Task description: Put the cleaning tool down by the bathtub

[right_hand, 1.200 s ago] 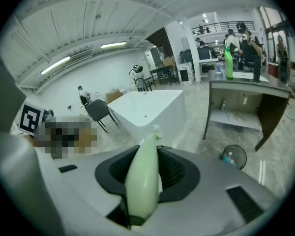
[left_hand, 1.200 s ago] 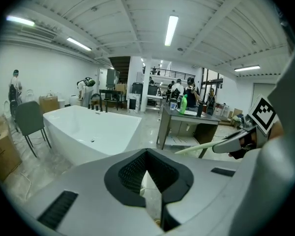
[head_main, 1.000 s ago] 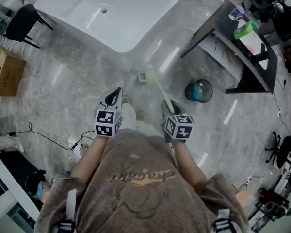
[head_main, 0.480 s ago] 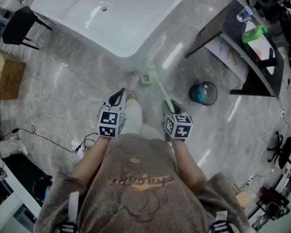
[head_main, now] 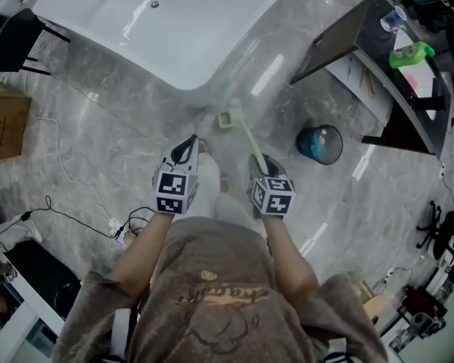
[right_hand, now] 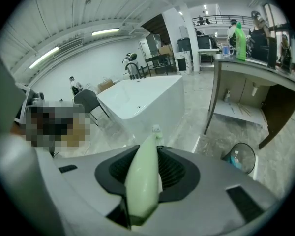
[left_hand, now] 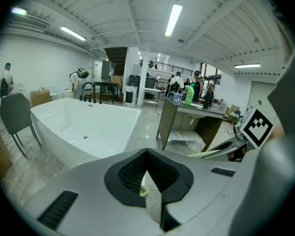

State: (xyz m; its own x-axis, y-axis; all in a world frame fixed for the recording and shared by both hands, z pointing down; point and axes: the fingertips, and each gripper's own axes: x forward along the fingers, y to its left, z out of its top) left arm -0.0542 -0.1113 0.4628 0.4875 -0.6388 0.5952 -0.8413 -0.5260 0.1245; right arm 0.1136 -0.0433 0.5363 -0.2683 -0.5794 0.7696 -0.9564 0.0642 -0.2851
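Lowering over past second: both grippers sit nearer grey marble floor [head_main: 121, 127], person leaning in. Right gripper [head_main: 259, 161] clamped on handle of pale-green long-handled scrub brush [head_main: 244, 136]. Brush head is just beside near corner of white freestanding bathtub [head_main: 212, 82] (floor contact unclear). Left gripper [head_main: 188, 146]: jaws a slit apart, empty. Set-down looks close.

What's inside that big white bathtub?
The bathtub holds only a small drain in its bare white basin. Its far end falls outside the head view, unseen there.
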